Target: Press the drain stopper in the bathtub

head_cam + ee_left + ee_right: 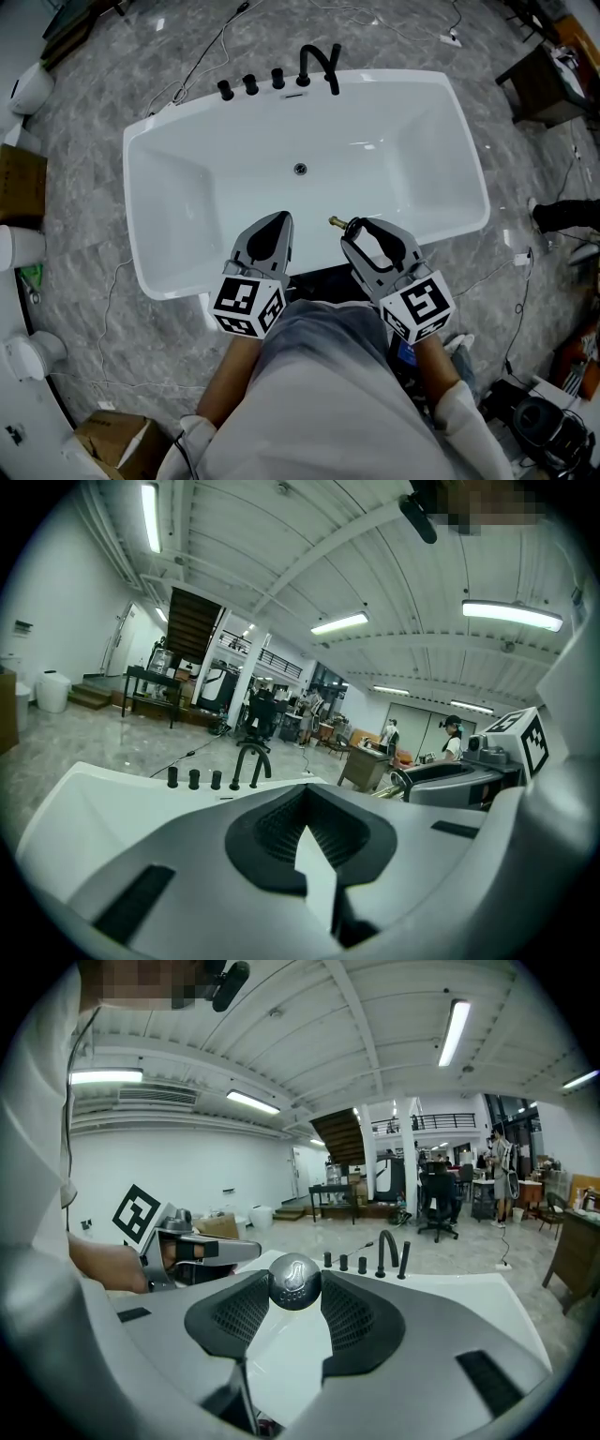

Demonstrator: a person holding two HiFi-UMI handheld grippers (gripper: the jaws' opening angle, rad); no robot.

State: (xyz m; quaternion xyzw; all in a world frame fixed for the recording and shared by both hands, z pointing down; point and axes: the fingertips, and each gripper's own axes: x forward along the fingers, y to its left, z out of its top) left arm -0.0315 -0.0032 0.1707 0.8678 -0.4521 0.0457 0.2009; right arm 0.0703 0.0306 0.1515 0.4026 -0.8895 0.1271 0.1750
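A white bathtub (155, 202) lies crosswise below me, with a dark drain hole (300, 169) in the middle of its floor. The right gripper (357, 226) hovers over the near rim, shut on the drain stopper (337, 223). In the right gripper view the stopper's round chrome cap (294, 1282) sits pinched between the black pads (352, 1314) of that gripper (294, 1290). Beside it on the left, the left gripper (281, 218) hangs over the same rim with its tips together and nothing in them. The left gripper view shows its jaws (305, 794) meeting at the tip.
A black faucet (319, 64) and three black knobs (251, 84) stand on the tub's far rim. Cables (202, 56) trail over the grey marble floor. Cardboard boxes (21, 183) and white fixtures sit at the left, a dark table (544, 80) at the upper right.
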